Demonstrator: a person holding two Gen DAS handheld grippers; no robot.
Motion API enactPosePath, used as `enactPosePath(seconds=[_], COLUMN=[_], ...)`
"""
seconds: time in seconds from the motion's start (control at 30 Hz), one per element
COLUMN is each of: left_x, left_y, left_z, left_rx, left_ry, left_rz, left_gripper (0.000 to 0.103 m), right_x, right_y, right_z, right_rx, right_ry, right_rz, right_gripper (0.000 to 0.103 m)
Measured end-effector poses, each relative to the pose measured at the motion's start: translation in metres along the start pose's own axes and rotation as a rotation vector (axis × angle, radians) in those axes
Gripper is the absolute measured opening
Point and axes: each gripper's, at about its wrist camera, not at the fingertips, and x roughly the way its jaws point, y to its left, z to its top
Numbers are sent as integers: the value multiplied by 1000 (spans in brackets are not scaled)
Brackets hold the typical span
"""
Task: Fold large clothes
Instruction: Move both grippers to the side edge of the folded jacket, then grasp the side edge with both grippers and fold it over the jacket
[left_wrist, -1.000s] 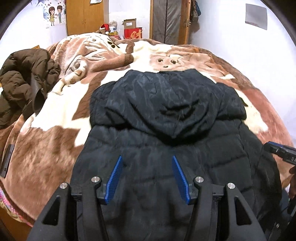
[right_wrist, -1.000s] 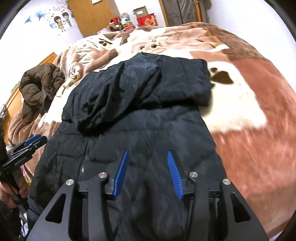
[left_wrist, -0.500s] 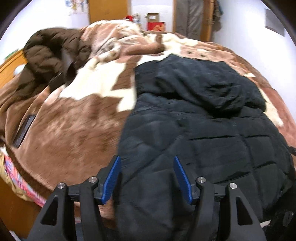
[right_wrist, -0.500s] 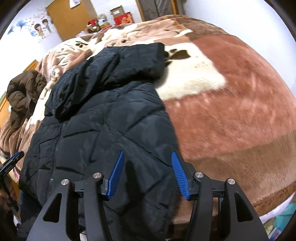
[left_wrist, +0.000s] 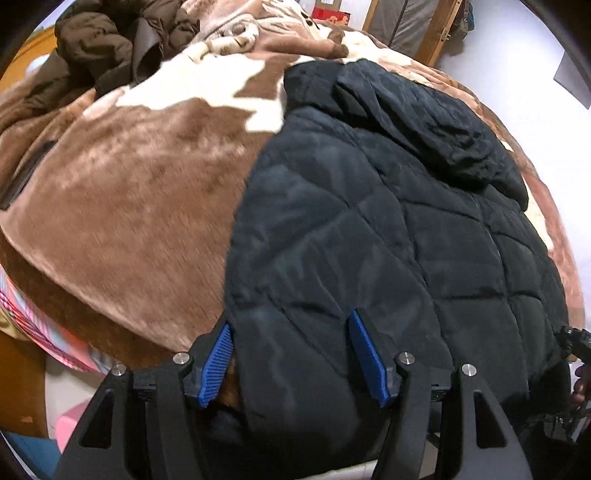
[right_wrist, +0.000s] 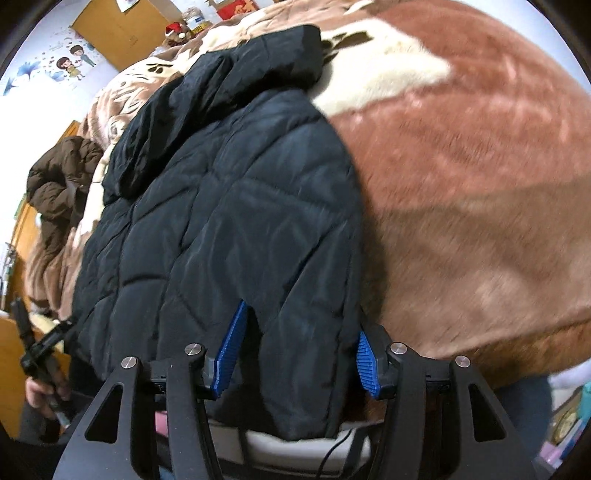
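Black quilted jacket (left_wrist: 388, 229) on brown-and-cream blanket (left_wrist: 140, 206), hem hanging over the near bed edge

Left gripper (left_wrist: 291, 354) and right gripper (right_wrist: 299, 350) each straddle a lower hem corner, jaws parted, left just widening, pads not pressing; bare blanket either side; brown coat (left_wrist: 110, 48) heaped far left; no legible writing

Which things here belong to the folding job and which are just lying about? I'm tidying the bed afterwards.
Part of the job:
- black jacket
- left gripper, open, astride the jacket's bottom corner
- right gripper, open, astride the other corner

Just lying about:
- brown coat
- blanket
- red box
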Motion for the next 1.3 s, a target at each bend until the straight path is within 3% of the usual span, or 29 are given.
enactPosePath(seconds=[0.07,0.1,0.2,0.27,0.33,0.5,0.63,0.9,1.13,1.3], left_x=[2,3,-1,-9,-25,-86,-126,-160,-164,-162], left_y=[-2,-3,-10,-15,-15,-19,-11,7,6,7], left_z=[-2,-2,2,8,19,50,52,12,28,62], left_rx=[-7,-4,27,39,20,18,4,-46,-65,-104], left_ry=[21,31,29,20,-13,-169,-242,-250,-291,-332], left_rz=[-4,1,8,-1,-41,-117,-158,-215,-242,-261], left_gripper=[65,64,41,20,17,15,15,15,15,16], right_x=[1,2,-1,-7,-18,-68,-106,-149,-155,-160], right_y=[-1,-1,1,8,13,31,37,35,39,49], right_z=[-1,-1,2,6,10,23,15,-33,-11,29], right_rx=[14,17,14,1,-3,-37,-55,-40,-45,-43], right_ry=[4,8,5,-7,-33,-135,-190,-224,-273,-340], right_rz=[9,11,16,21,49,138,182,230,243,262], right_gripper=[53,44,25,18,15,13,13,13,13,13])
